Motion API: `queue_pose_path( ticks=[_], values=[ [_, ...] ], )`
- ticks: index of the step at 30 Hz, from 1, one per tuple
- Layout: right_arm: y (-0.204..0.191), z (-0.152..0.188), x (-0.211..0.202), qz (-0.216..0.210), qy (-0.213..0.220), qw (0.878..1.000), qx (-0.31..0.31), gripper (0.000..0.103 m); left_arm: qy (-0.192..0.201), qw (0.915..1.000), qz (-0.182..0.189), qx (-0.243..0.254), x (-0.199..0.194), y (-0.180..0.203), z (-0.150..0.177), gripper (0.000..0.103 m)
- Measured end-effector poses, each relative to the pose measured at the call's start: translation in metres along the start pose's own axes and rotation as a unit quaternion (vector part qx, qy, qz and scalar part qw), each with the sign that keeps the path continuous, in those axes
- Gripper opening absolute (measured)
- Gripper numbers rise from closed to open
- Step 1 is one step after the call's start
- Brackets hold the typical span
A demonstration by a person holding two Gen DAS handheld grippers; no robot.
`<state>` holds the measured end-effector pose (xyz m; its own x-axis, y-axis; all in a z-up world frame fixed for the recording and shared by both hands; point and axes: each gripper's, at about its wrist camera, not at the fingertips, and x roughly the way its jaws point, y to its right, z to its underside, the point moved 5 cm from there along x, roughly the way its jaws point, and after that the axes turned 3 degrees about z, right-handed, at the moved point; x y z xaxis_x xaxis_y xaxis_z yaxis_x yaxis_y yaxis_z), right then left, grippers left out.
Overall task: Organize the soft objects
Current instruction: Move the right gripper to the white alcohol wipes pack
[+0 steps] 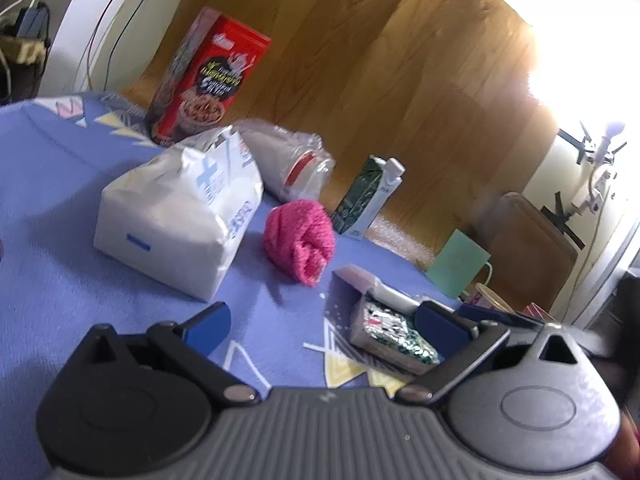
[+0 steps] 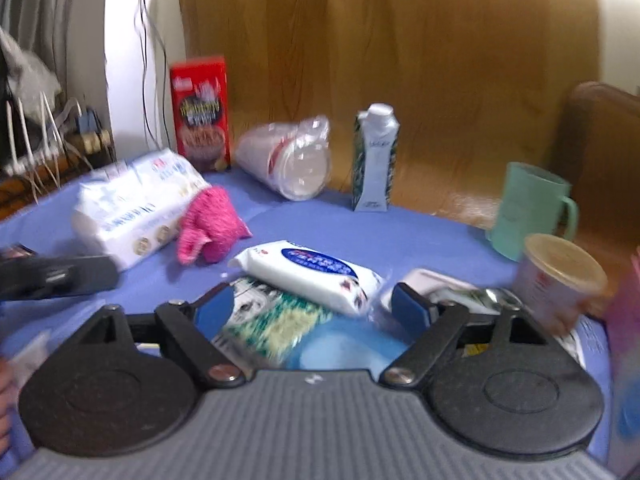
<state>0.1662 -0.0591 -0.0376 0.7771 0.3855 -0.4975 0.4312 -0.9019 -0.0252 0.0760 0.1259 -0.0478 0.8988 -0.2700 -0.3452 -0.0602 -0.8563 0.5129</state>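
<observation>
Both tongs spread and empty; right gripper (image 2: 312, 306) closing on the wipes pack (image 2: 308, 276) could nudge the instant-noodle cup (image 2: 560, 280) at three o'clock; left gripper (image 1: 320, 320) idle

No legible text: print on red cereal box (image 2: 201, 114), white bag (image 1: 180, 208), wipes pack (image 2: 308, 272) too blurred.

A bunched-up, bright pink fuzzy knitted cloth (image 1: 299, 239) lies on the blue tablecloth just beside a bulky white soft paper-wrapped pack with blue print (image 1: 180, 216), which lies on its side. Nearer the camera, a flat white wet-wipes pouch with a dark blue oval label (image 2: 310, 274) rests tilted, overlapping a green-and-white patterned packet (image 2: 276, 320) beneath it.
</observation>
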Motion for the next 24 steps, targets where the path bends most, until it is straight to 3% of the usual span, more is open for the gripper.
queue_pose_path(
  ticks=[3, 5, 6, 7, 9, 12, 17, 20, 21, 24],
  values=[
    [-0.004, -0.006, 0.034, -0.006, -0.040, 0.999, -0.028, 0.082, 0.002, 0.9999, 0.004, 0.016, 0.000, 0.007, 0.001, 0.102],
    [-0.004, -0.010, 0.043, -0.012, -0.037, 0.998, -0.042, 0.081, 0.002, 0.9998, 0.006, 0.019, 0.001, 0.008, 0.001, 0.102],
    [-0.004, -0.012, 0.046, -0.021, -0.040, 0.998, -0.042, 0.067, 0.002, 0.9998, 0.008, 0.018, 0.000, 0.008, 0.001, 0.102],
    [-0.004, -0.015, 0.048, -0.033, -0.044, 0.998, -0.037, 0.040, 0.004, 0.9998, 0.009, 0.016, 0.000, 0.007, 0.001, 0.102],
    [-0.004, -0.017, 0.050, -0.035, -0.058, 0.997, -0.033, 0.002, 0.006, 0.9999, 0.012, 0.009, -0.001, 0.005, 0.000, 0.102],
    [0.000, -0.012, 0.049, -0.028, -0.062, 0.997, -0.025, 0.002, 0.011, 0.9999, 0.013, -0.001, -0.003, 0.002, -0.001, 0.102],
    [0.000, -0.023, 0.032, -0.002, -0.019, 0.999, -0.050, 0.002, 0.012, 0.9999, 0.008, -0.001, -0.003, 0.002, -0.001, 0.102],
    [-0.004, -0.026, 0.031, -0.001, -0.021, 0.997, -0.076, 0.006, 0.019, 0.9998, 0.004, -0.001, -0.005, 0.002, -0.001, 0.102],
    [-0.004, -0.026, 0.032, -0.001, -0.023, 0.996, -0.086, 0.011, 0.020, 0.9998, 0.004, -0.003, -0.006, 0.001, -0.002, 0.102],
    [-0.008, -0.022, 0.041, 0.000, -0.040, 0.993, -0.113, 0.041, 0.020, 0.9997, 0.005, -0.011, -0.006, -0.002, -0.002, 0.102]
  ],
)
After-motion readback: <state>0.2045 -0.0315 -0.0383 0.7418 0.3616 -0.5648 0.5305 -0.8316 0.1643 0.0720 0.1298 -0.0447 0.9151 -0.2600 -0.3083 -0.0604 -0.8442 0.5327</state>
